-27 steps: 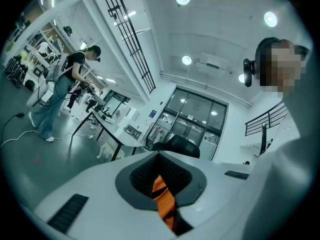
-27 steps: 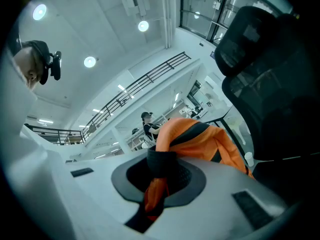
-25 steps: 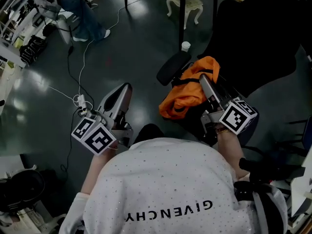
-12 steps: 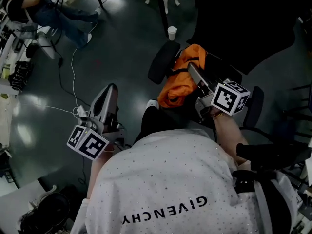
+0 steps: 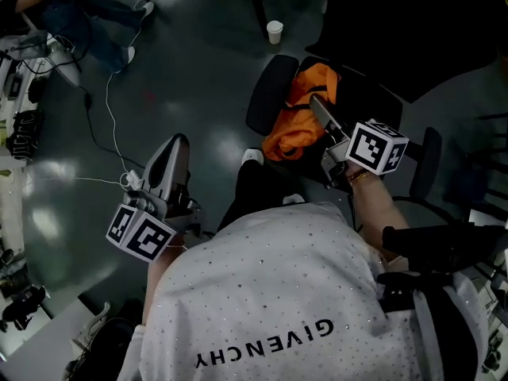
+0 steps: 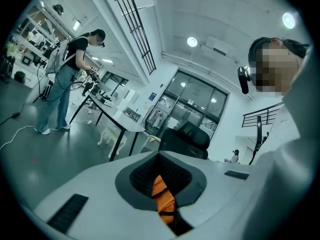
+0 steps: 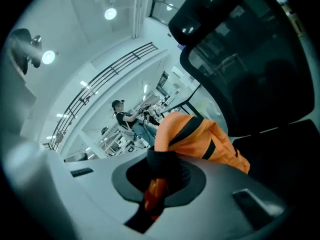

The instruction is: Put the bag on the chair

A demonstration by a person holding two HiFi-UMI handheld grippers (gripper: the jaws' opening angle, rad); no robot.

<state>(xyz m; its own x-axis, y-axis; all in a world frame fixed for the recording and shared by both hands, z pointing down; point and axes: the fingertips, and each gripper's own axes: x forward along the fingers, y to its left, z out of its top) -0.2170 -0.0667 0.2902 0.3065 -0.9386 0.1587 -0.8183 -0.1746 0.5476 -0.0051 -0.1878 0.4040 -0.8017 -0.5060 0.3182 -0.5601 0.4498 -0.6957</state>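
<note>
An orange bag (image 5: 300,111) with black straps sits over the seat of a black office chair (image 5: 373,62), just right of its left armrest (image 5: 268,94). My right gripper (image 5: 319,108) is shut on a black strap and a fold of orange cloth at the bag's near side. In the right gripper view the bag (image 7: 200,136) bulges above the right gripper (image 7: 160,179), with the chair back (image 7: 250,59) behind it. I cannot tell whether the bag rests on the seat. My left gripper (image 5: 176,151) hangs shut and empty over the floor, left of the chair.
A paper cup (image 5: 275,32) stands on the floor beyond the chair. A white cable and power strip (image 5: 129,182) lie beside the left gripper. Another person (image 6: 70,79) stands at a long table (image 6: 115,120) farther off. The chair's right armrest (image 5: 429,159) is by my right hand.
My right gripper has carried the bag farther in over the chair seat, past the left armrest. The left gripper has kept its place over the floor.
</note>
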